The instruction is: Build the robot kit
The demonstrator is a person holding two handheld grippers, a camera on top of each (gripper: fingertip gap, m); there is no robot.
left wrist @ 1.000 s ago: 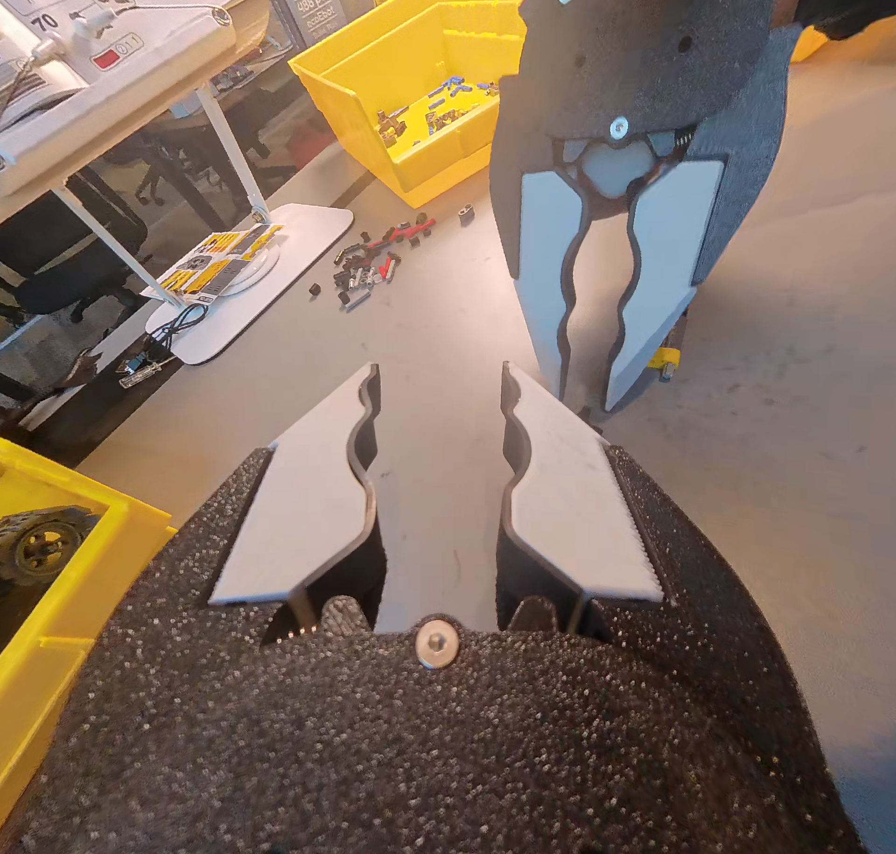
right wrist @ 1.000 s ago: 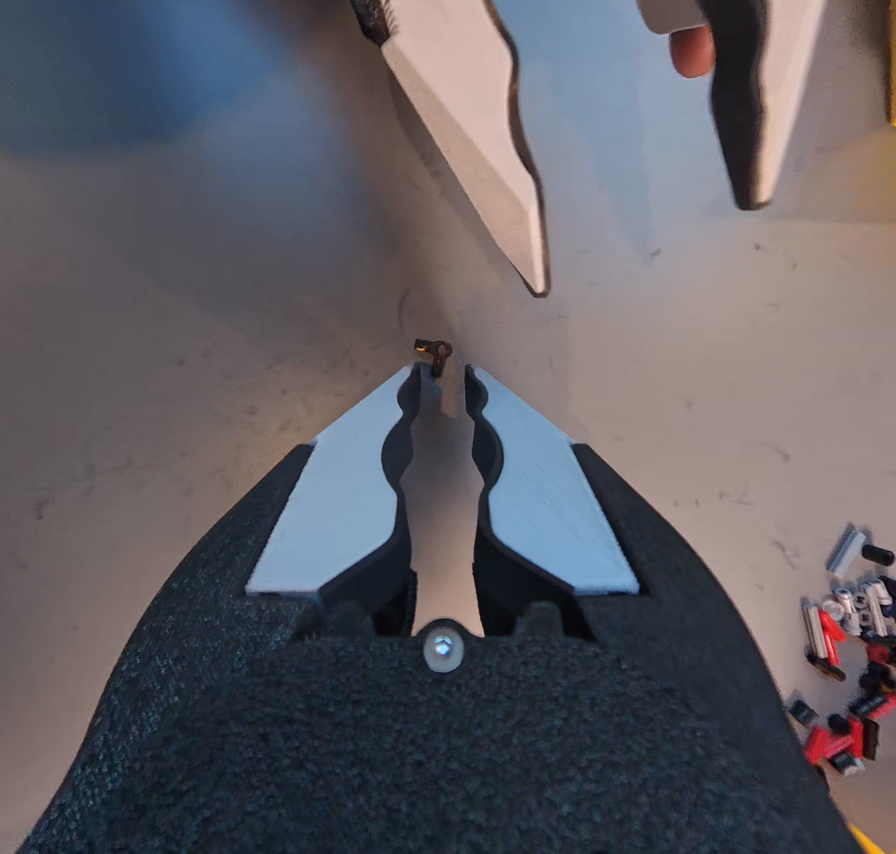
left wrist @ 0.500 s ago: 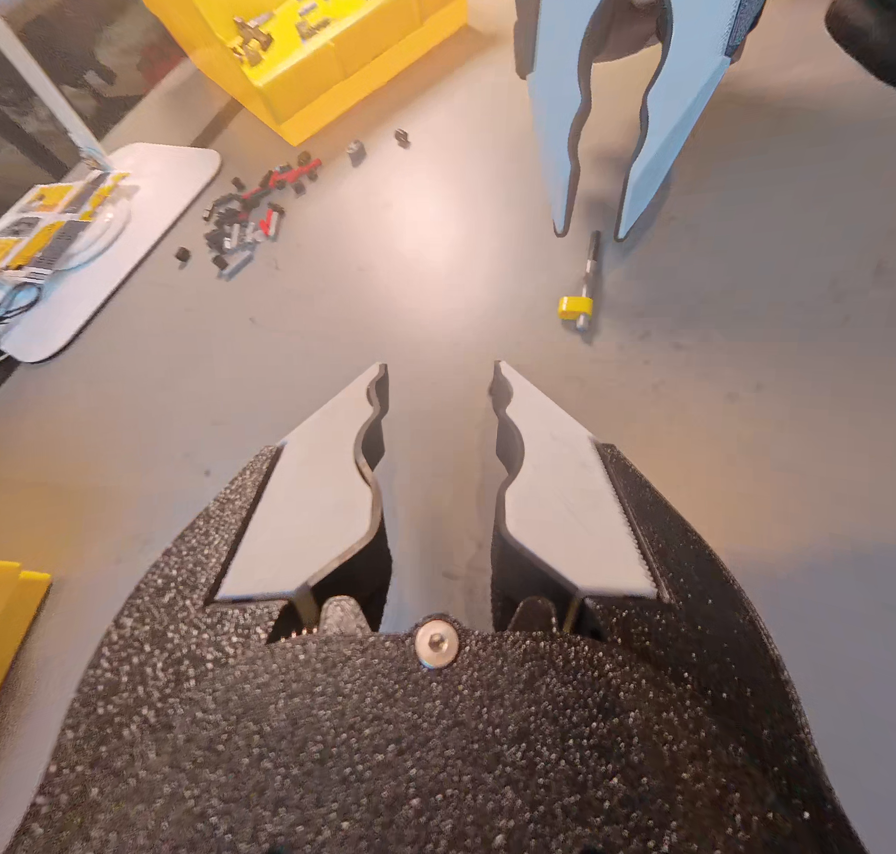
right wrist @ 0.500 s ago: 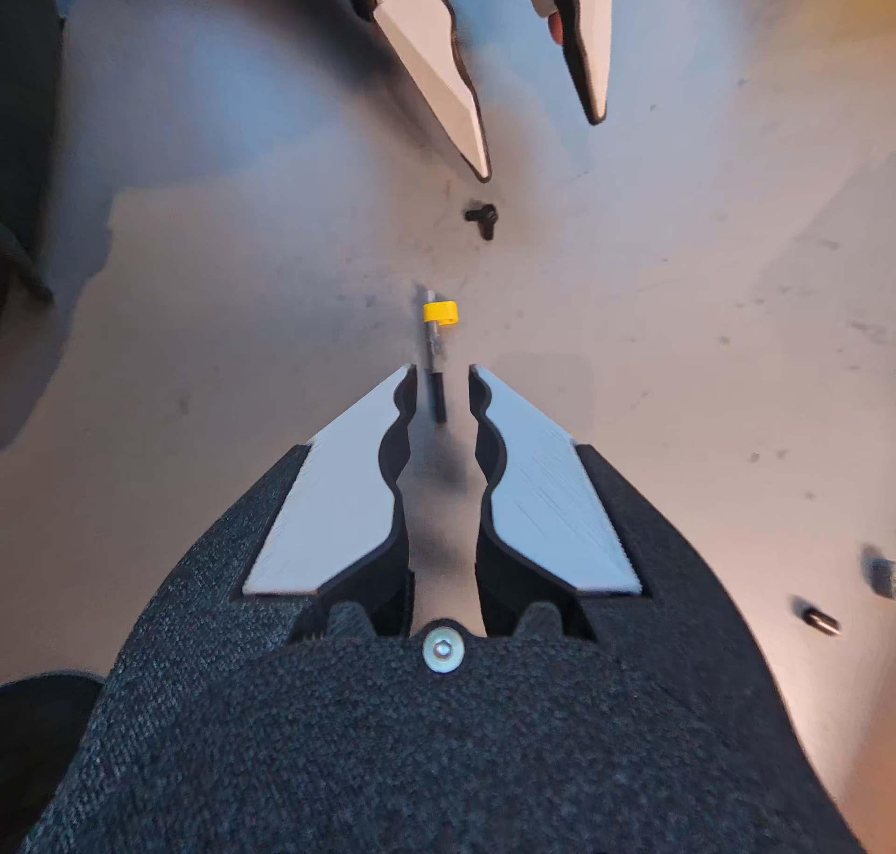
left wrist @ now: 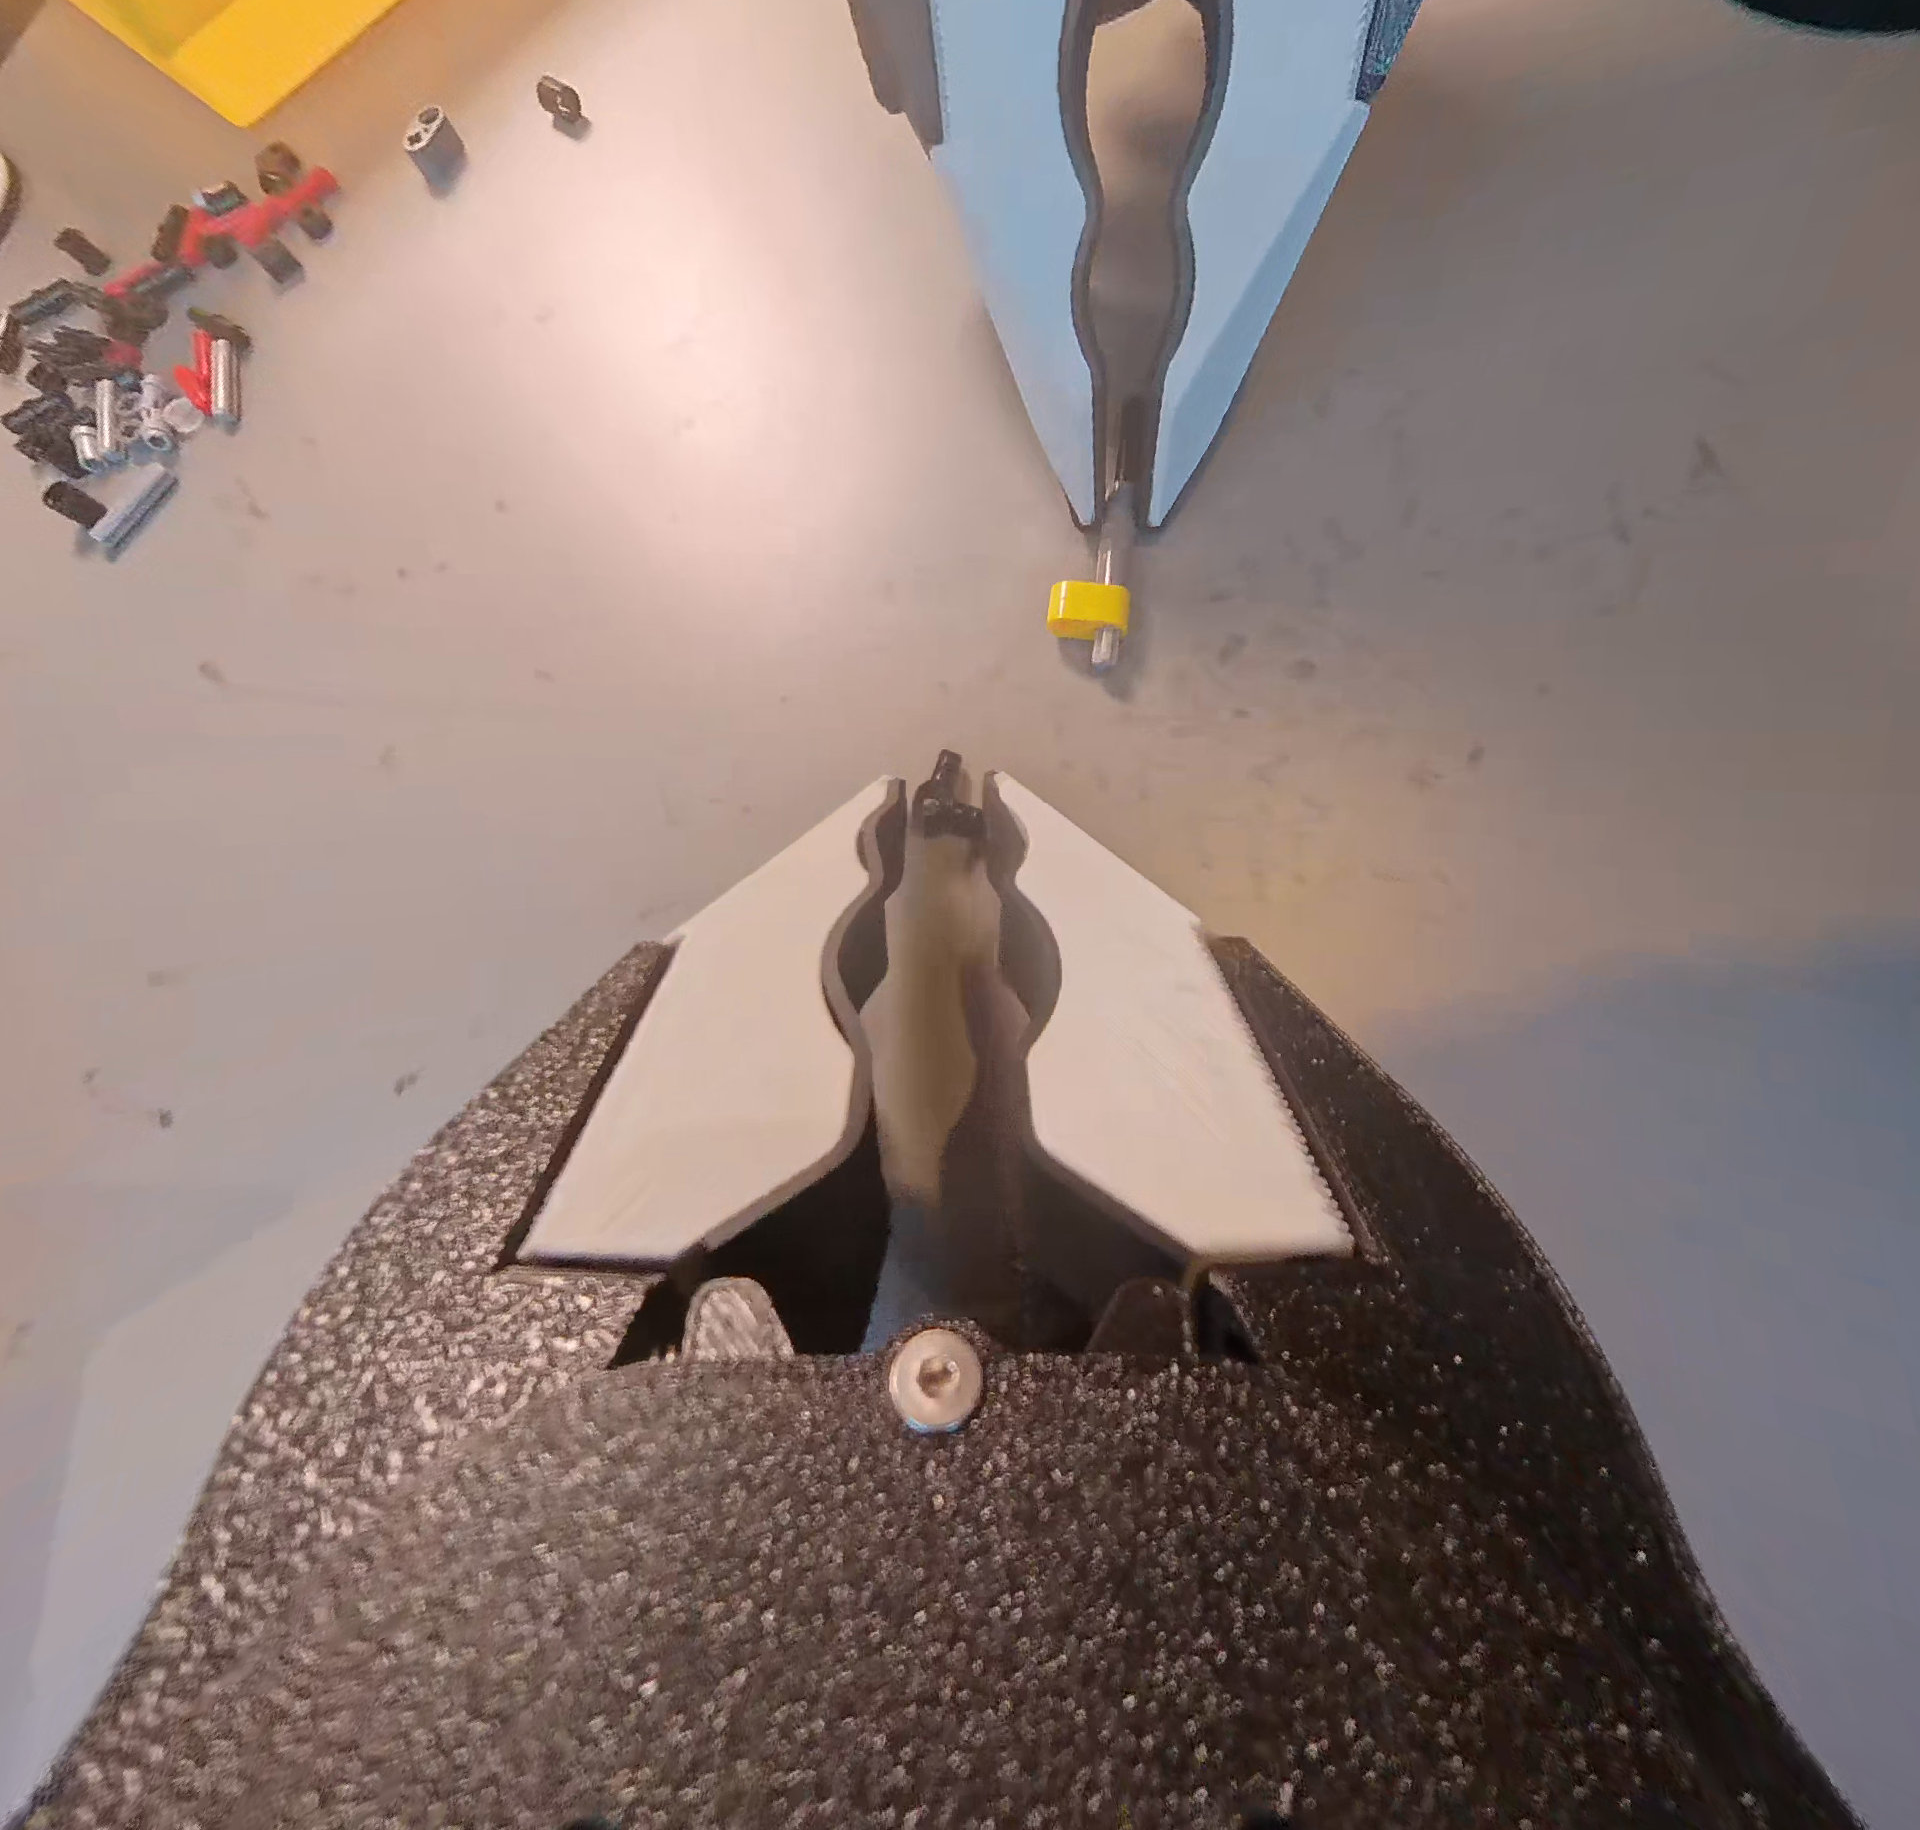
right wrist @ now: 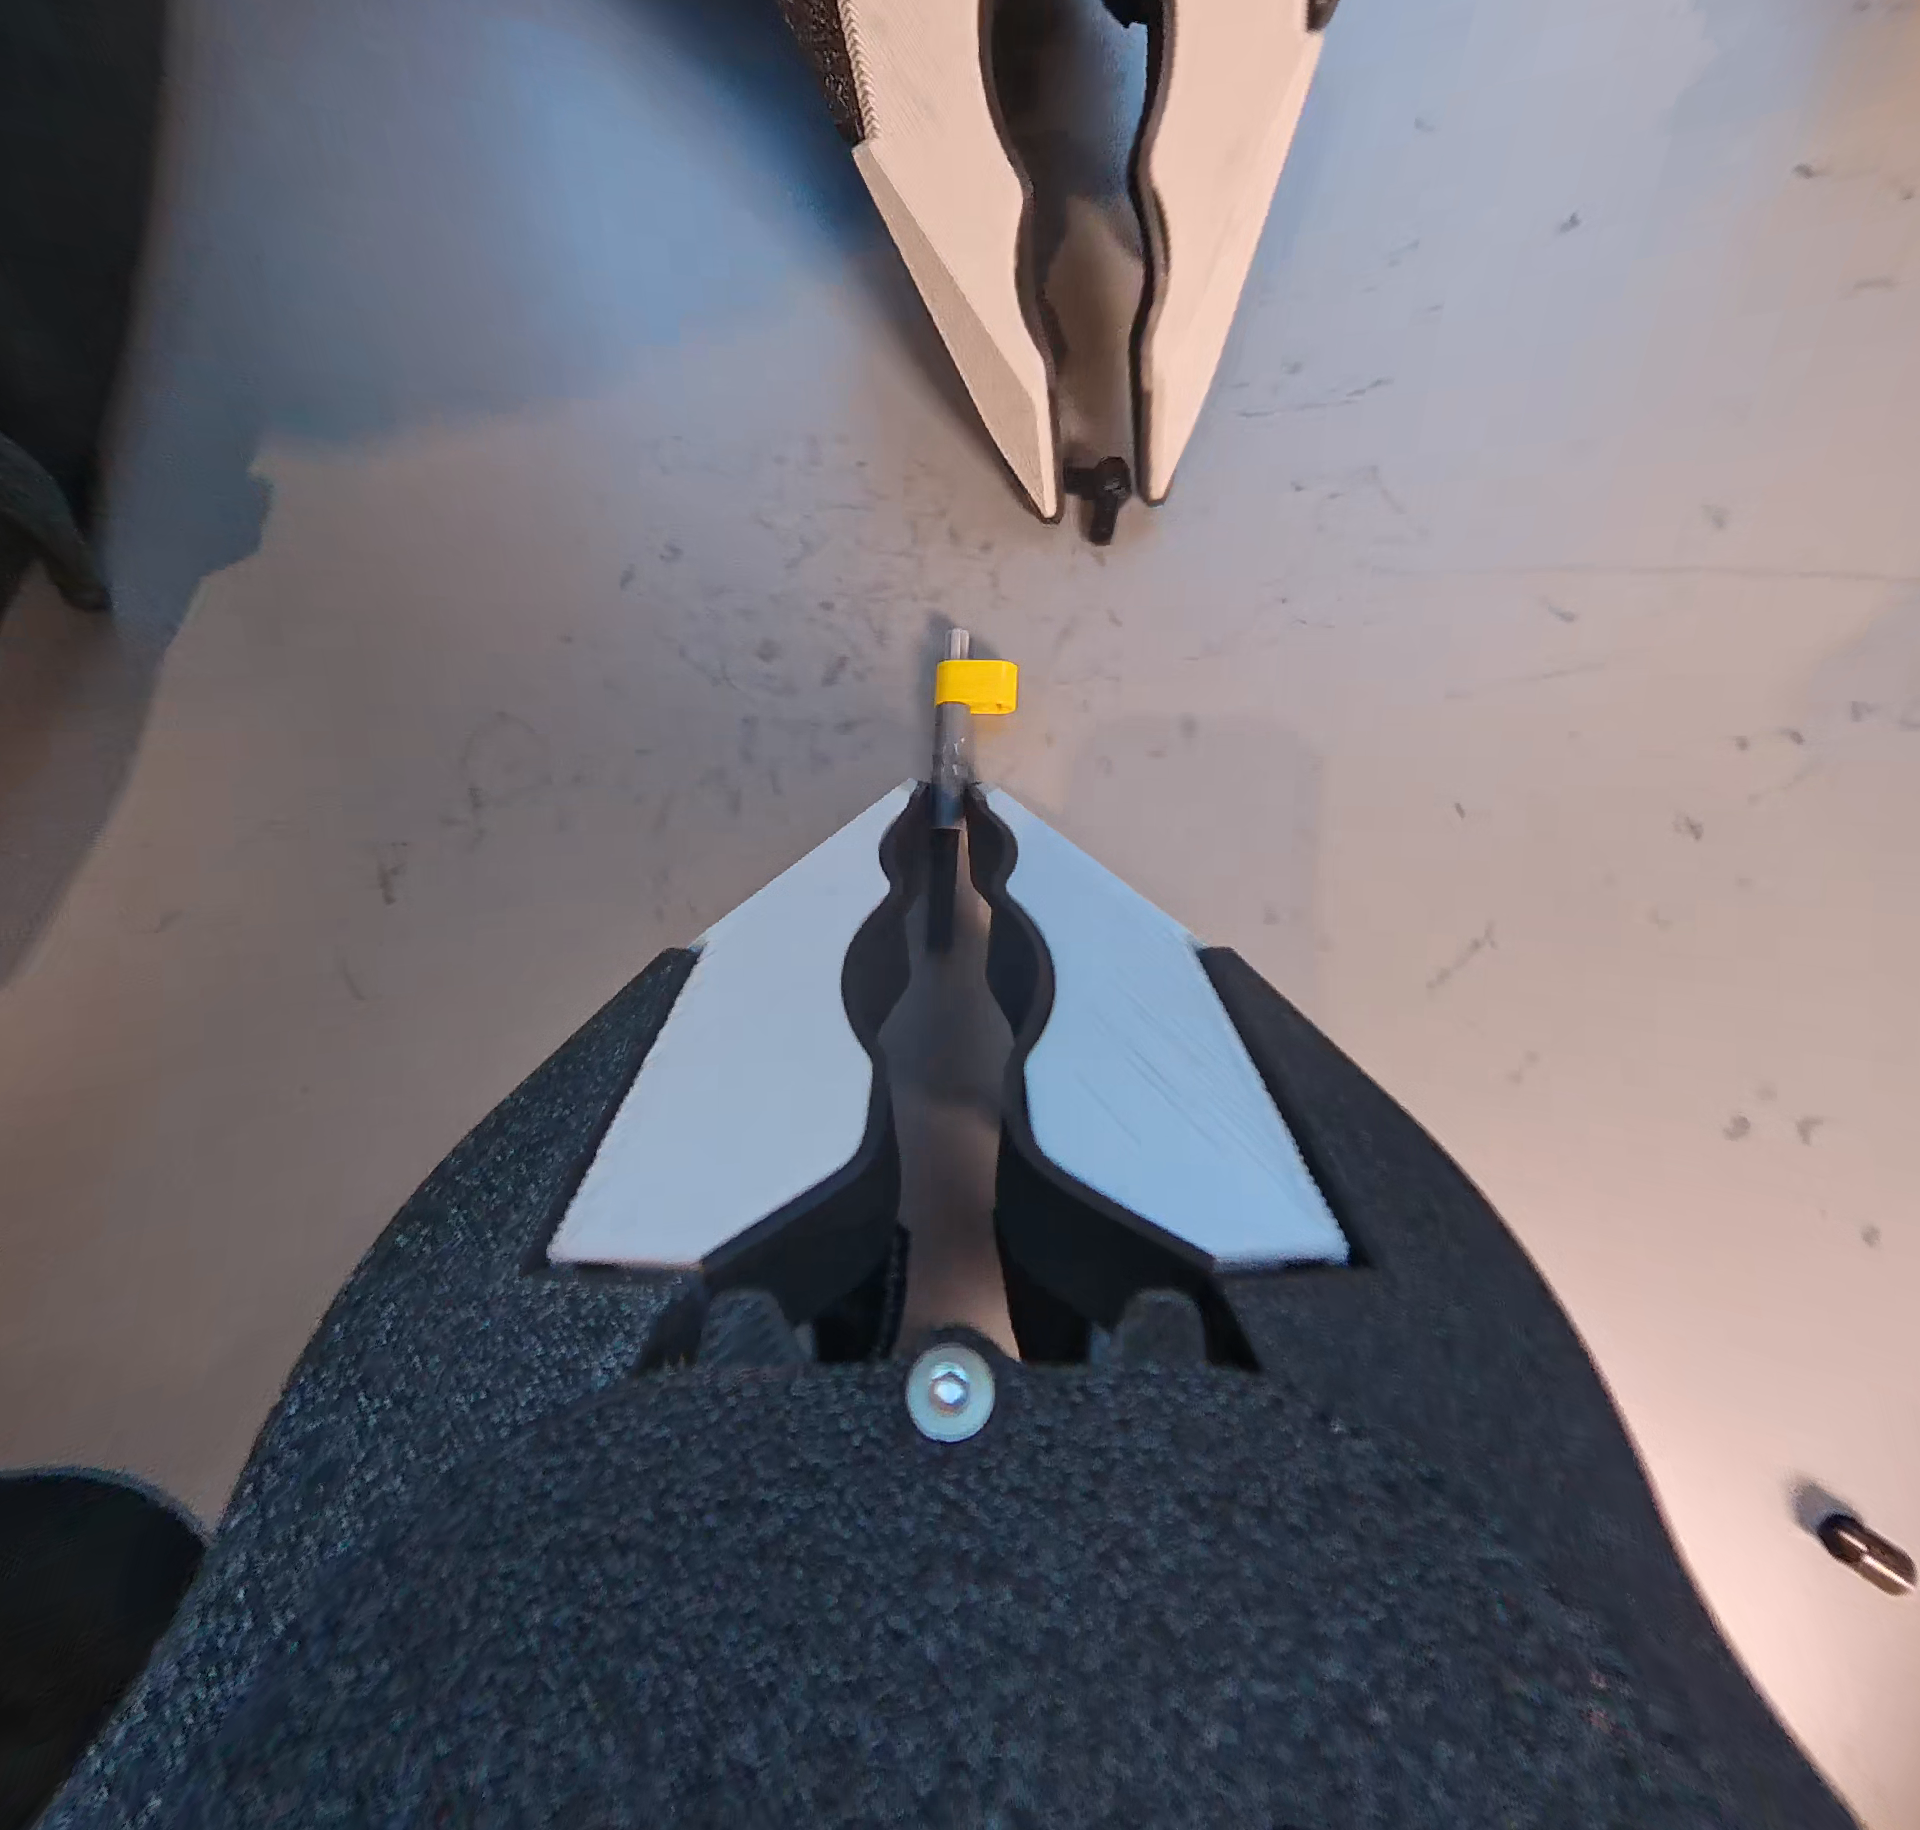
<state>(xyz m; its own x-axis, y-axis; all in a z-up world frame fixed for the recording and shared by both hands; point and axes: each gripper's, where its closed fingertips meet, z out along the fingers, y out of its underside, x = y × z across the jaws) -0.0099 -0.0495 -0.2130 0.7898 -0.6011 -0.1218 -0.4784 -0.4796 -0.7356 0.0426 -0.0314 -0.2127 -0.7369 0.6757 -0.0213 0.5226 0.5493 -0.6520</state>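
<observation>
Here left claw (left wrist: 940,793) pinches black pin (left wrist: 943,810); right claw (right wrist: 943,791) pinches axle (right wrist: 948,793).

The surface (left wrist: 644,492) is a flat grey-beige top marked with fine scratches and dark specks. A yellow bin (left wrist: 239,4) rests on it. Just beside the bin's corner lie two separate small parts: a grey sleeve (left wrist: 431,133) and a black connector (left wrist: 561,99). Near the bin, a loose pile of small black, red and grey parts (left wrist: 135,326) is spread over the surface, with a red piece (left wrist: 255,222) on the side of the pile nearest the bin. In the right wrist view, one dark pin (right wrist: 1870,1557) lies alone on the surface.
</observation>
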